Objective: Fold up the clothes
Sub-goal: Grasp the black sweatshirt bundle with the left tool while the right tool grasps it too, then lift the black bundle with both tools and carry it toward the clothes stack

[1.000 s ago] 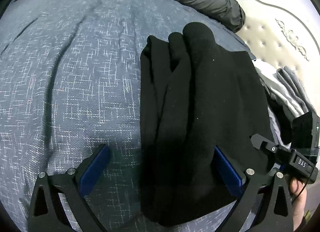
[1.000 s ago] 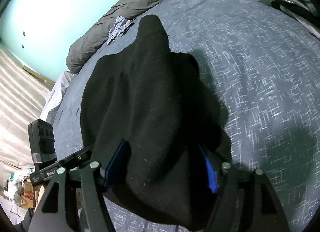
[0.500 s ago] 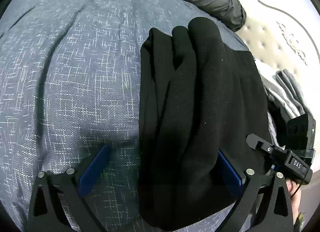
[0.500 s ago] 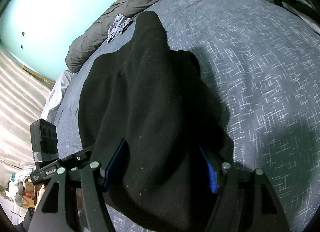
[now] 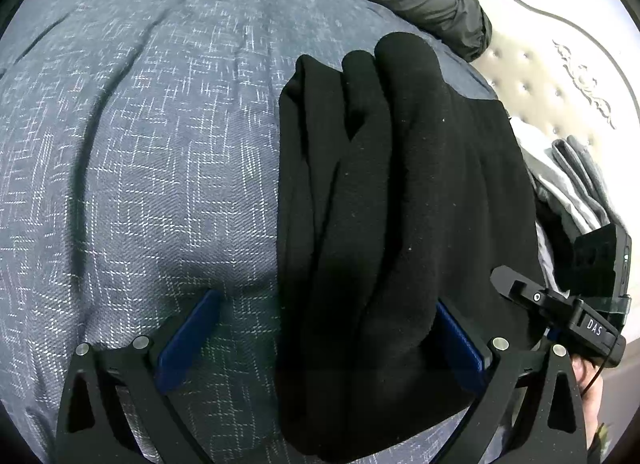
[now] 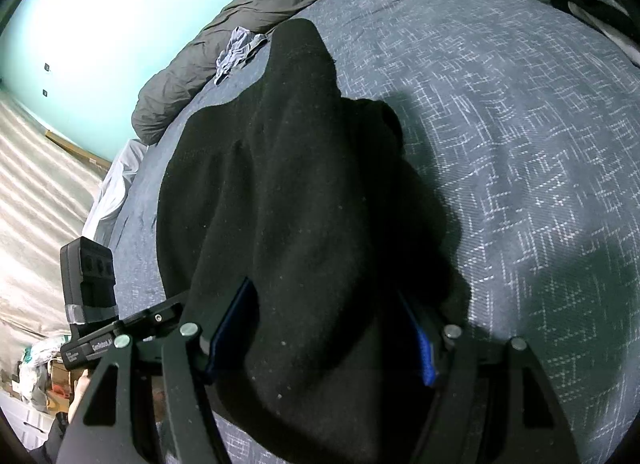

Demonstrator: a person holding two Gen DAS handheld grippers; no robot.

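- Left wrist view: my left gripper (image 5: 324,328) has its blue fingers spread wide apart; the left finger (image 5: 188,334) lies on bare bedspread, the right one is half hidden under the black garment (image 5: 400,204).
- That garment lies in thick folds on the blue-grey bedspread (image 5: 140,144), its long edge running away from me.
- Right wrist view: my right gripper (image 6: 332,328) also stands wide, both fingers flanking a bunched hump of the black garment (image 6: 288,192); I cannot tell whether they press it.
- A dark grey duvet (image 6: 240,28) lies along the far edge, a small blue cloth (image 6: 236,54) beside it.
- Folded grey and white clothes (image 5: 568,184) sit near the headboard (image 5: 560,76).
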